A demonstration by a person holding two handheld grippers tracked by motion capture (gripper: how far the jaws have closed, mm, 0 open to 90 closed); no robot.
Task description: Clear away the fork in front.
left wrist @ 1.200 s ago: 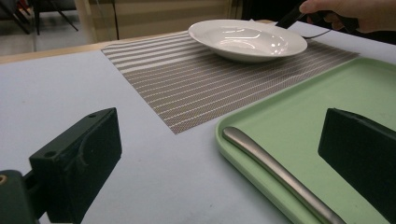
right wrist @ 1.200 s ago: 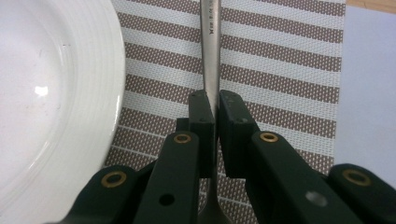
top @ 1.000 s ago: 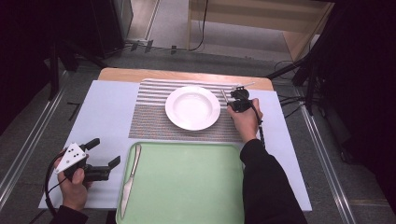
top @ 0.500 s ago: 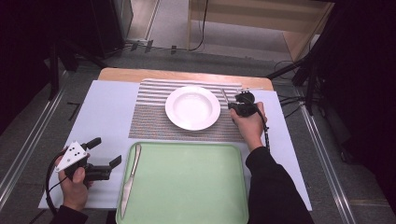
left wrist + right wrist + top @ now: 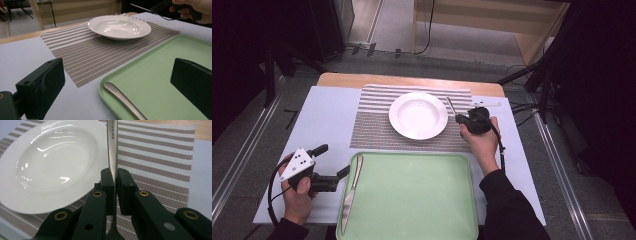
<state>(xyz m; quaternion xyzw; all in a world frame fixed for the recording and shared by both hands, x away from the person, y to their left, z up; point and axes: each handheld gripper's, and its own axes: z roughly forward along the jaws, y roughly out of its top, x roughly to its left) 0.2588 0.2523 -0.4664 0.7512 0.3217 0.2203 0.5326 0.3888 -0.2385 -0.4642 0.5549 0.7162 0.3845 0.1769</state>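
Right claw is clamped tight on a metal utensil, its jaws pinched around the flat handle; a forked neck seems to show below the jaws, so it looks like a fork, though I cannot be sure. It hangs just beside the right rim of the white plate, over the striped placemat, with the handle pointing away toward the far edge of the counter. Whether the fork is touching the mat I cannot tell.

Down at the near left, the left claw is spread wide and holds nothing. It hovers just left of the green tray, where a knife lies along the tray's left edge; the left gripper view shows its handle between the spread jaws.

This looks like laying a place setting. I judge it roughly halfway: the plate is set on the mat, the fork is at its spot but not yet released, and the knife is still to be picked off the tray and placed.
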